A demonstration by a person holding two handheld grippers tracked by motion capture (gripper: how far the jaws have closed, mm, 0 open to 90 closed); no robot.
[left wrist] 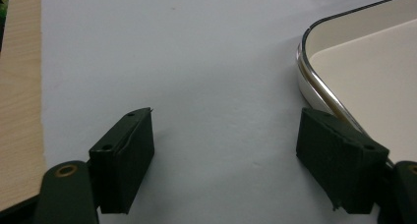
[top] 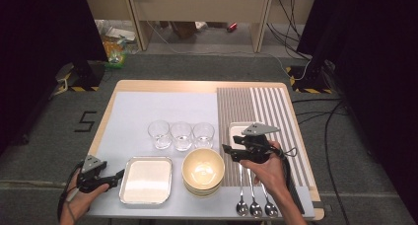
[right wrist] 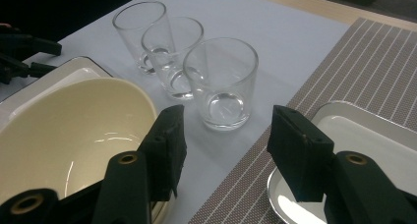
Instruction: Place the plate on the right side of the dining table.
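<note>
High view: right gripper [top: 227, 149] hovering between stacked cream bowls [top: 203, 169] and white rectangular tray [top: 235, 128] on striped grey placemat [top: 256, 106], jaws apart and empty, aimed toward row of three clear drinking glasses [top: 181, 134], probably the next pick. Left gripper [top: 120, 174] parked low beside second white rectangular tray [top: 146, 180], out of the way. Three metal spoons [top: 255, 205] laid parallel near front edge.

Left gripper view: jaws wide, nothing between; tray rim [left wrist: 314, 81] just beside one pad.

Right gripper view: jaws half open, empty; nearest glass [right wrist: 222, 81] framed between them, not yet reached.
</note>
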